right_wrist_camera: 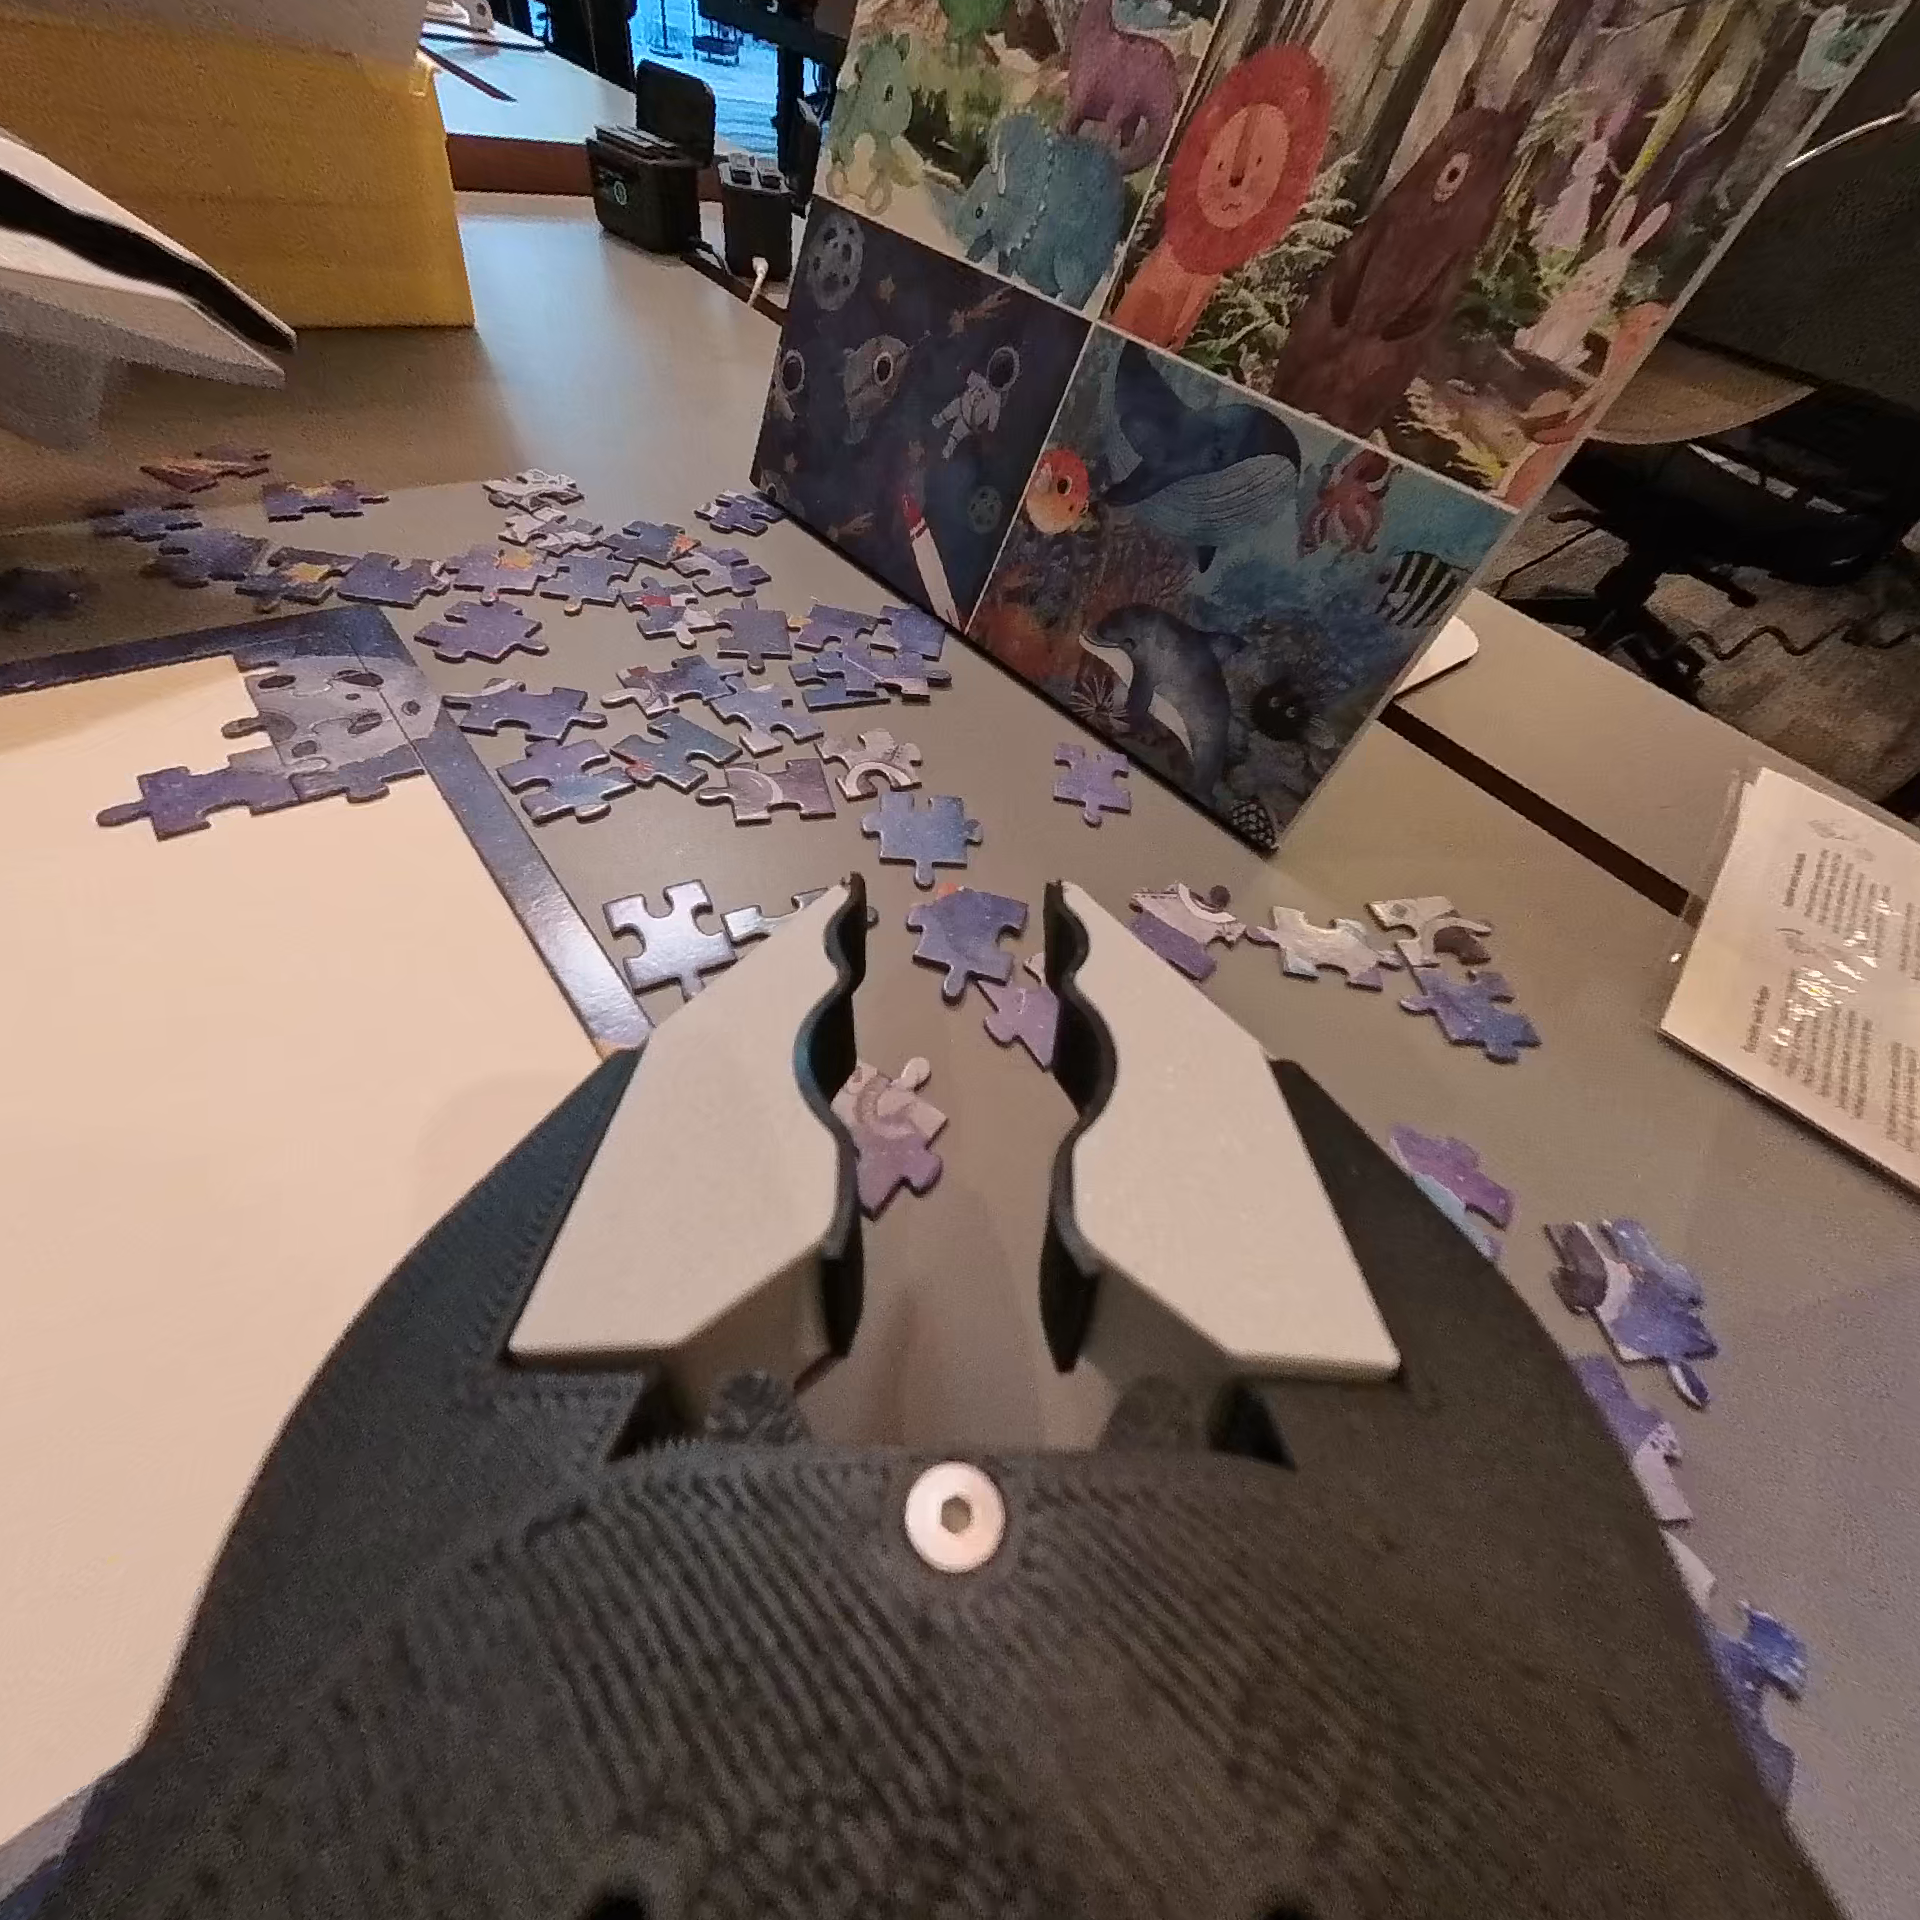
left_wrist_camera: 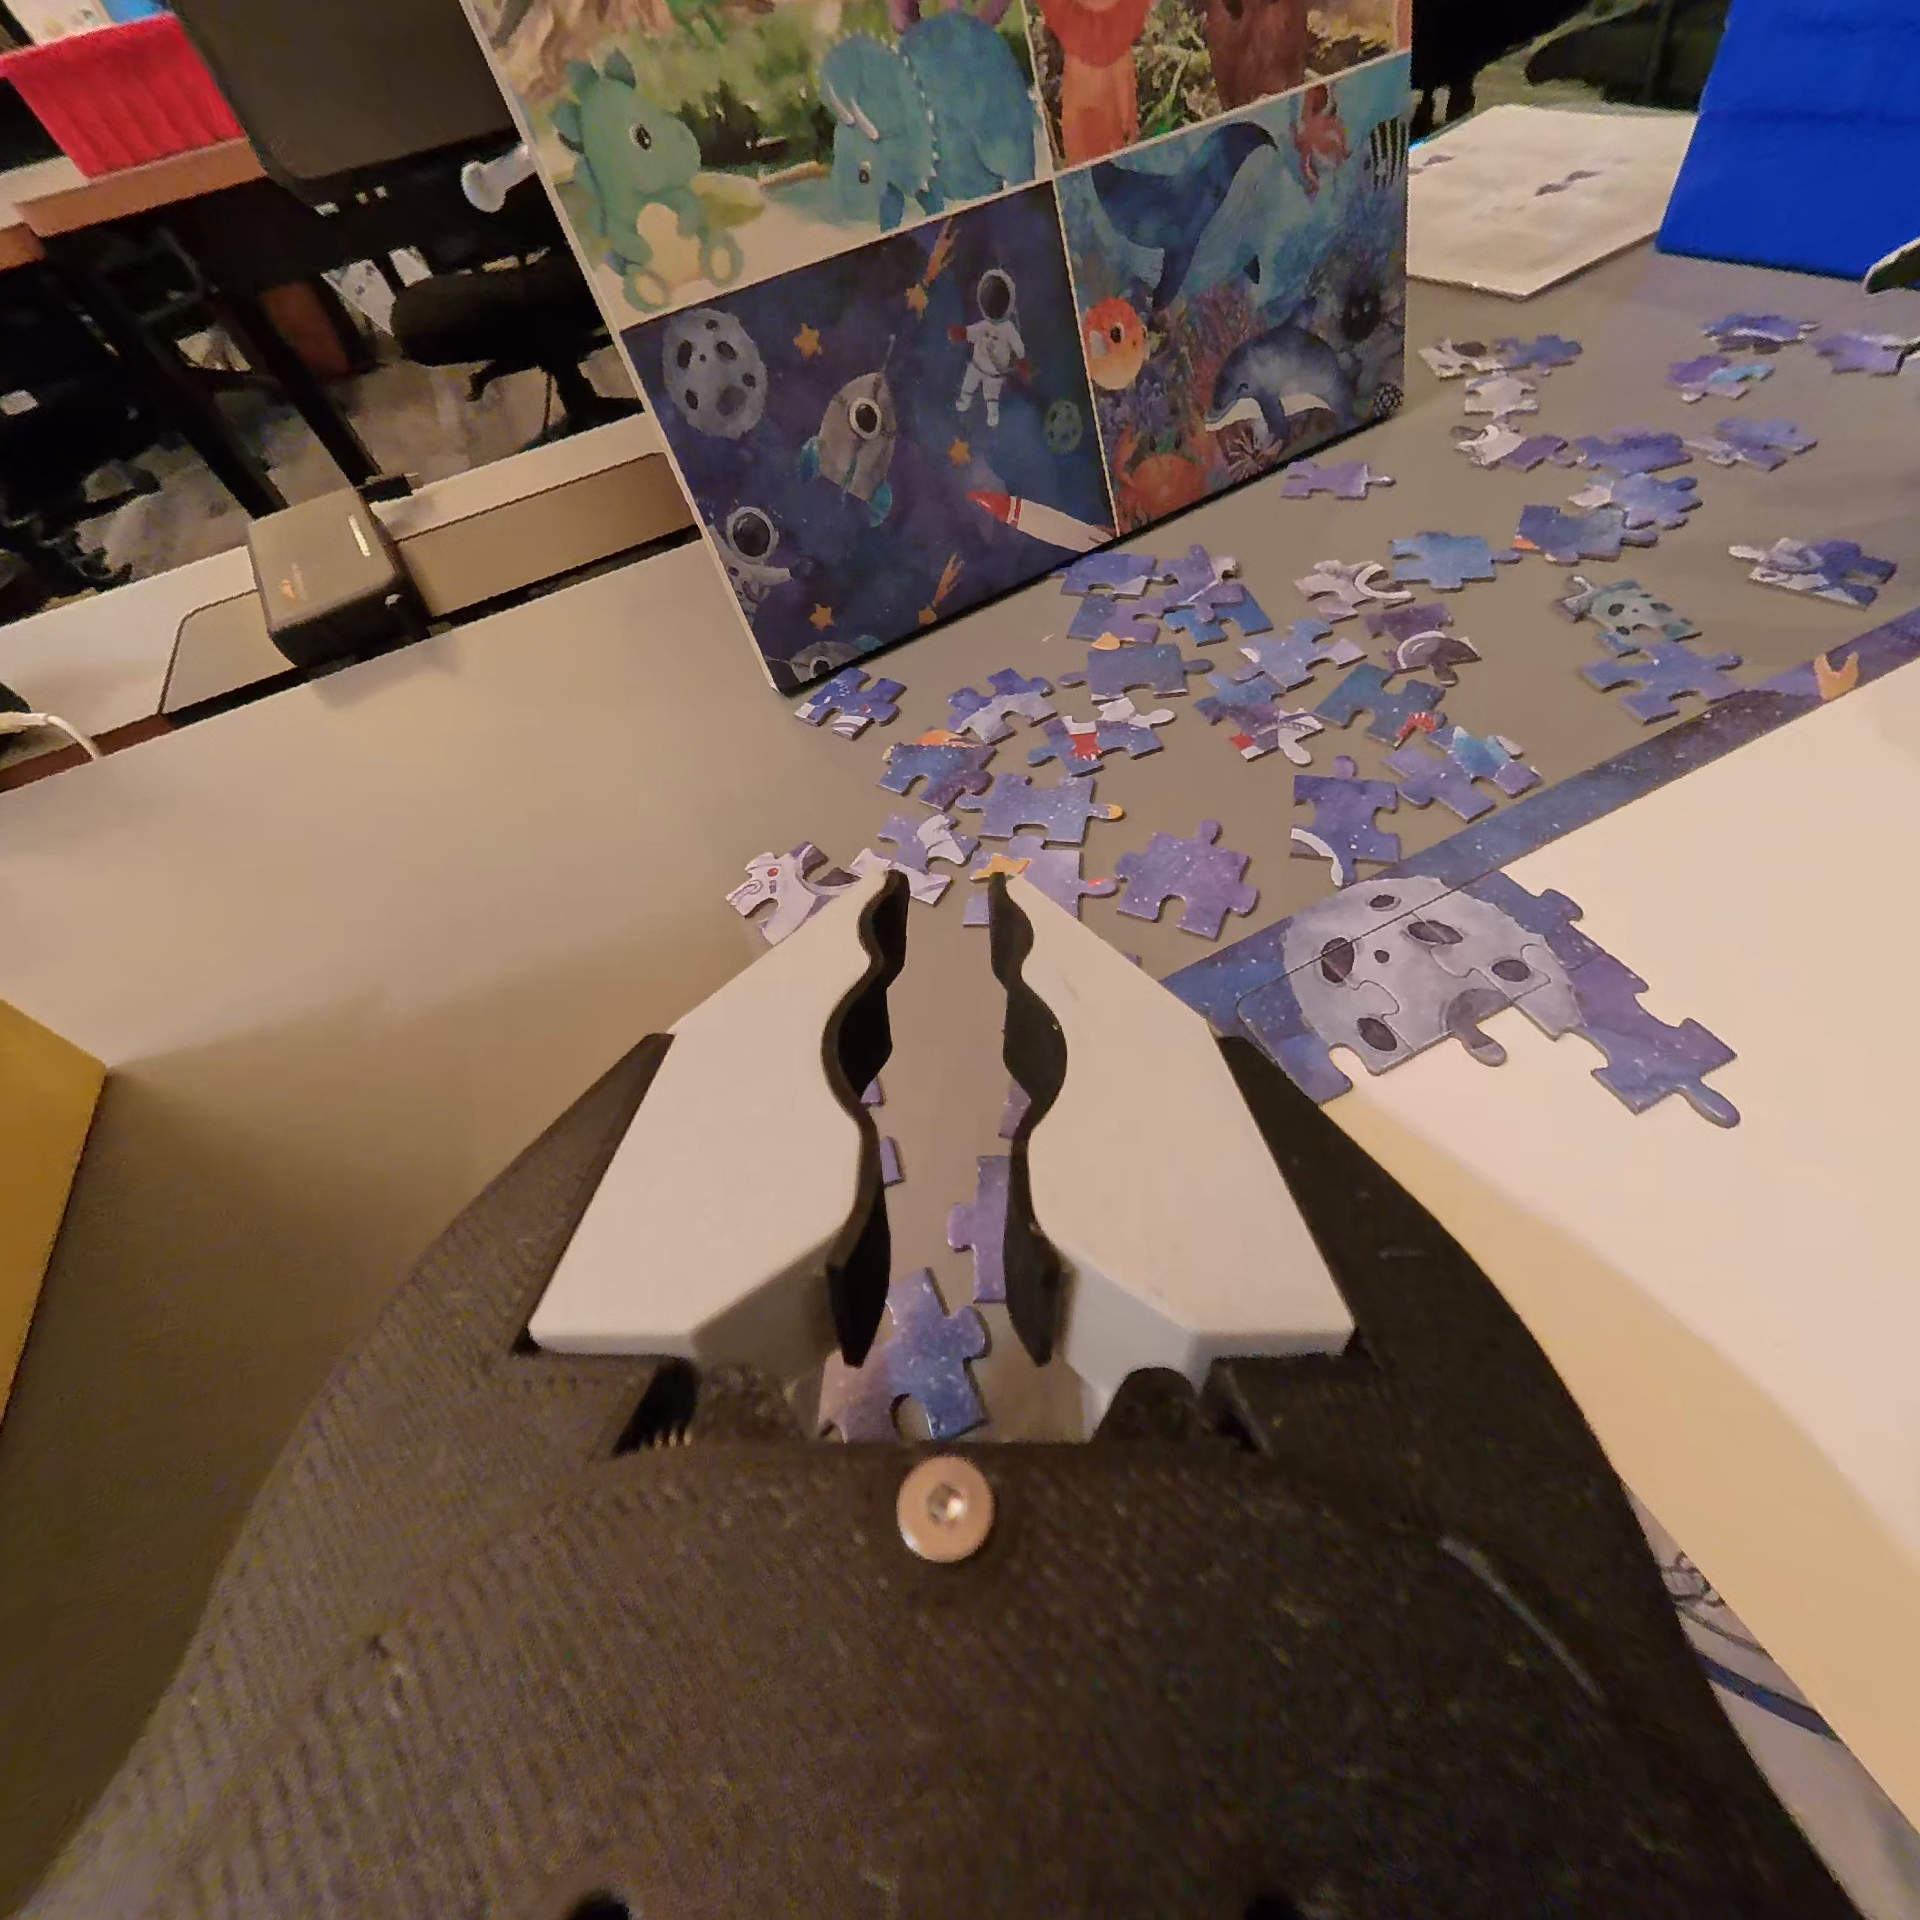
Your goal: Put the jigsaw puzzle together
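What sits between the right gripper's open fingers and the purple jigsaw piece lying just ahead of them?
Nothing visible. The right gripper is open above the grey tabletop, and the purple jigsaw piece lies flat between its tips with only bare table around it. Neither pad touches it.

printed sheet (right_wrist_camera: 1808, 987) in plastic sleeve, text too small

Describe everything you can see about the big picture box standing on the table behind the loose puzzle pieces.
The picture box stands on its edge on the grey table, leaning back a little. Its glossy, cardboard-looking face is split into illustrated panels: dinosaurs, a lion with a bear, a dark blue space scene with an astronaut and rocket, and an undersea scene with a whale and an orange fish. Loose puzzle pieces lie in front of its lower edge; one seems to sit right against it. Neither gripper touches it.
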`<state>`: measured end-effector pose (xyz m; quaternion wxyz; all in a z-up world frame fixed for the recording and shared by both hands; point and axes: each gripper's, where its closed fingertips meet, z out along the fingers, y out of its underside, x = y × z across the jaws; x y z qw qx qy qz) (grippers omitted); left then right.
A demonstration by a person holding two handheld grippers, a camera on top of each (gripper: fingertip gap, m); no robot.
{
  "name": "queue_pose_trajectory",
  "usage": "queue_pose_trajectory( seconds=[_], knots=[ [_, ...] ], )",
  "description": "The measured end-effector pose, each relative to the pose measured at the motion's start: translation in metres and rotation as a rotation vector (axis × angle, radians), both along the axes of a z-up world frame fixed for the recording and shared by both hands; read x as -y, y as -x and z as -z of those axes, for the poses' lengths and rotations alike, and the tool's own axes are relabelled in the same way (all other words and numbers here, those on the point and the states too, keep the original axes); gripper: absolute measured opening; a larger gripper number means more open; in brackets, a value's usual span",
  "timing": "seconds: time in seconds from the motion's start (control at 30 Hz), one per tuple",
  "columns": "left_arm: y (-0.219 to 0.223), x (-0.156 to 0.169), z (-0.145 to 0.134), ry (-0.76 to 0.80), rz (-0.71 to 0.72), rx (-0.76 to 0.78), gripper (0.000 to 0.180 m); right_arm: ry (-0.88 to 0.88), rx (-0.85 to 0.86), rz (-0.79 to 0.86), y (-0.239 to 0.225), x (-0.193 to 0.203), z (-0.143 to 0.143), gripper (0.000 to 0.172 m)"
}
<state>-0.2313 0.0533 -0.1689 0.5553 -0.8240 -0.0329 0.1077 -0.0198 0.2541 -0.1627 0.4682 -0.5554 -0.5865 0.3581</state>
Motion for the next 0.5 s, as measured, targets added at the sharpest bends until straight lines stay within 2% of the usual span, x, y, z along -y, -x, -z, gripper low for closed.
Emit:
queue_pose_trajectory(
  seconds=[0.5],
  knots=[
    [0.004,0.0024,-0.0039,-0.034,-0.01,0.04,0.013,-0.054,0.049,-0.02,0.003,0.0066,0.0075,0.031]
  ],
)
